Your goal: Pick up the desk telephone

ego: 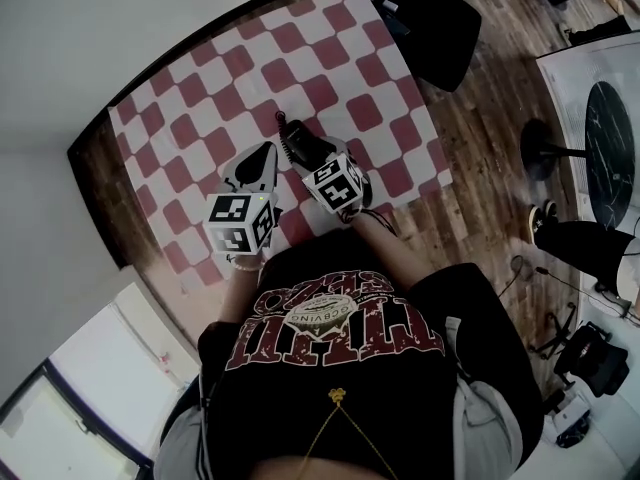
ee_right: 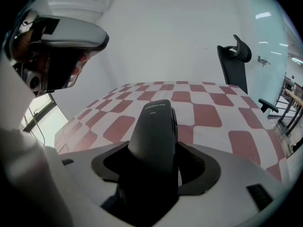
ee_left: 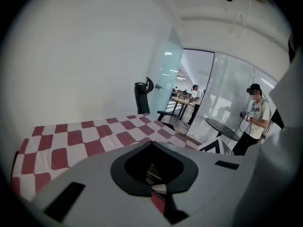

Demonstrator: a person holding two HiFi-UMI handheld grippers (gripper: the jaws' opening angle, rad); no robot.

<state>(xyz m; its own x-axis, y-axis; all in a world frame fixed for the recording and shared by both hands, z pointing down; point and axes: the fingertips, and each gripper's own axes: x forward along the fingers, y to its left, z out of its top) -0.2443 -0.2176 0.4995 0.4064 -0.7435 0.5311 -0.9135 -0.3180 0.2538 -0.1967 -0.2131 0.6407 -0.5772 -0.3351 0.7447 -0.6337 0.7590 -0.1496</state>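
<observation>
Black desk telephone (ee_right: 154, 126) lies on the red-and-white checked cloth (ego: 200, 98), toward the edge nearest us. We see it running lengthwise between the jaws of our right gripper (ee_right: 155, 150), which stand wide apart on either side and do not press it. Just beside it, our left gripper (ee_left: 151, 145) hovers over the cloth, jaws together and empty.

The handset (ee_right: 156, 136) looks to me like smooth matt black plastic with a faint sheen. The left gripper (ee_left: 152, 169) has a matt grey plastic shell with a darker lining inside. The checked tablecloth (ego: 200, 98) looks smooth; cloth or vinyl, I cannot tell. The floor (ego: 470, 148) is dark wood planks. The partition (ee_left: 227, 93) is glossy glass.
</observation>
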